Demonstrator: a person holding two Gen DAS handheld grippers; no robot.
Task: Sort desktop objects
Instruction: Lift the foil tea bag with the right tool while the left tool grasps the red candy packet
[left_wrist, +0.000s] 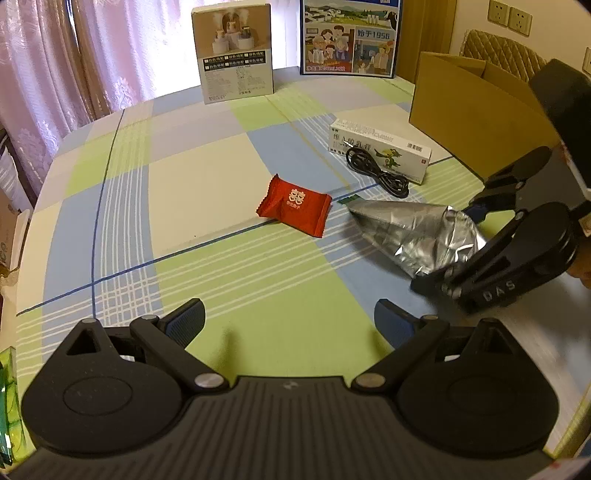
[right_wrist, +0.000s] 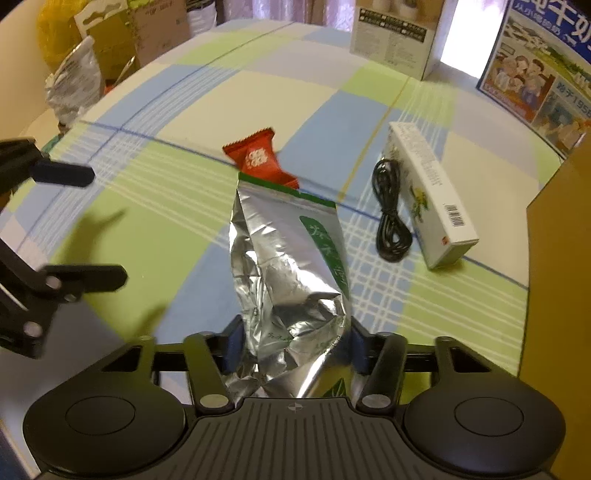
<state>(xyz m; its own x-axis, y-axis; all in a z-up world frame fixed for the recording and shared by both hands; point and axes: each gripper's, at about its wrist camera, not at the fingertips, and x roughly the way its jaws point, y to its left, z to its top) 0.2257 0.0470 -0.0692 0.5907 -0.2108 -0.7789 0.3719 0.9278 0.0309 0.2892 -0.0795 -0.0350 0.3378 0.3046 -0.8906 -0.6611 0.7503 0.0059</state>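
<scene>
On checked cloth, right gripper clamping silver foil pouch, left gripper empty

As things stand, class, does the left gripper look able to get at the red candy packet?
Probably yes. The left gripper is open and empty, and only bare tablecloth lies between it and the red candy packet. The silver pouch lies off to the side.

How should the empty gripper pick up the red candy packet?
The left gripper is open and holds nothing. The red candy packet lies flat on the tablecloth, so probably come from straight above and pinch across its puffy middle, between the two plain long sides. Its crimped ends look thin and floppy.
</scene>
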